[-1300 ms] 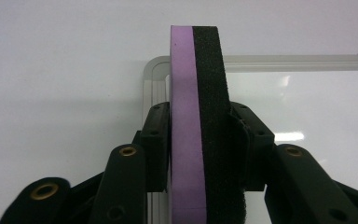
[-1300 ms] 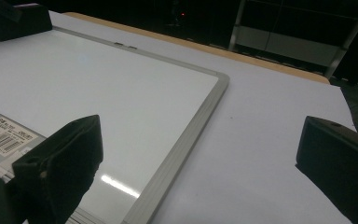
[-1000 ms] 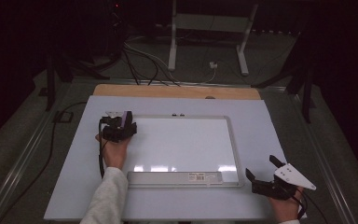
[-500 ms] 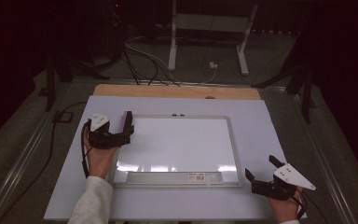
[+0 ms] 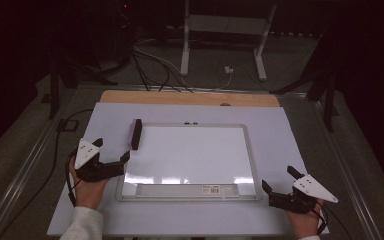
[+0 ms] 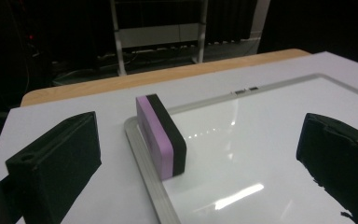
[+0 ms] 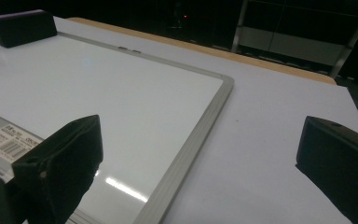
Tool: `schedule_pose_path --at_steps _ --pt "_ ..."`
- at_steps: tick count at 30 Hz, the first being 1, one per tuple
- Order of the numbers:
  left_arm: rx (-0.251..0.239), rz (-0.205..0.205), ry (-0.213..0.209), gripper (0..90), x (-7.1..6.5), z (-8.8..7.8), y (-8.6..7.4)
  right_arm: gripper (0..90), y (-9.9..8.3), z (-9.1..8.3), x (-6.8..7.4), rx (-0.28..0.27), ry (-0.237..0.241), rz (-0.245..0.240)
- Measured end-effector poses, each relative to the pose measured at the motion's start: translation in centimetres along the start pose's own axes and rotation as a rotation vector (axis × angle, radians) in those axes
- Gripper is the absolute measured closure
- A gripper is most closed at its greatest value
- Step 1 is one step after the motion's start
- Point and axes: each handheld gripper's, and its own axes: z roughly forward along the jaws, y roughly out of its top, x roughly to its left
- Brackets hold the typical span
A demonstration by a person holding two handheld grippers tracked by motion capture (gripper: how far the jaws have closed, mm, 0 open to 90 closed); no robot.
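Observation:
A purple and black eraser [image 5: 136, 134] stands on its long edge at the left frame of the whiteboard [image 5: 190, 150]. My left gripper [image 5: 112, 148] is below and left of it, apart from it. Its jaws have just been opening and stand open with nothing between them. In the left gripper view the eraser [image 6: 163, 135] is ahead of the left gripper [image 6: 205, 144], on the whiteboard [image 6: 261, 140]. My right gripper [image 5: 278, 178] rests open off the board's lower right corner. The right gripper view has the right gripper [image 7: 200, 154] wide over the whiteboard [image 7: 98, 84], with the eraser [image 7: 23, 27] far off.
The board lies on a white sheet [image 5: 290, 130] over a table with a wooden far edge [image 5: 180, 97]. A barcode label [image 5: 215, 189] sits on the board's bottom tray. Cables [image 5: 150, 60] and a metal stand [image 5: 225, 30] are on the floor beyond.
The left gripper opened, let go of the eraser and drew back left and toward the person. The eraser stays standing at the board's left frame. The right gripper kept still.

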Motion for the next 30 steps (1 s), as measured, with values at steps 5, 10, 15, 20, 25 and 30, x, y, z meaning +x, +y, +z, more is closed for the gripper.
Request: schedule_pose_path --at_steps 5,10,15,20,25,30 --pt "-0.004 0.011 -0.013 0.6 -0.6 -0.6 -1.7 0.8 0.3 0.4 -0.5 -0.023 0.013 0.052" --pt "0.004 0.03 -0.005 0.6 -0.9 -1.2 -3.0 0.8 0.5 0.8 -1.0 -0.03 0.023 0.076" --pt "-0.011 0.01 0.008 0.6 -0.3 -1.9 -3.8 0.8 0.8 1.2 -1.5 -0.037 0.019 0.1" --pt "-0.033 -0.006 0.018 0.6 0.3 -2.6 -3.9 0.8 0.6 1.1 -1.7 -0.039 0.009 0.106" --pt "-0.043 -0.028 0.035 0.6 1.0 -3.1 -4.1 0.8 0.2 1.1 -1.5 -0.024 0.009 0.097" --pt "-0.041 -0.039 0.041 0.6 1.3 -3.2 -4.3 0.8 0.2 1.2 -0.8 0.001 0.001 0.058"
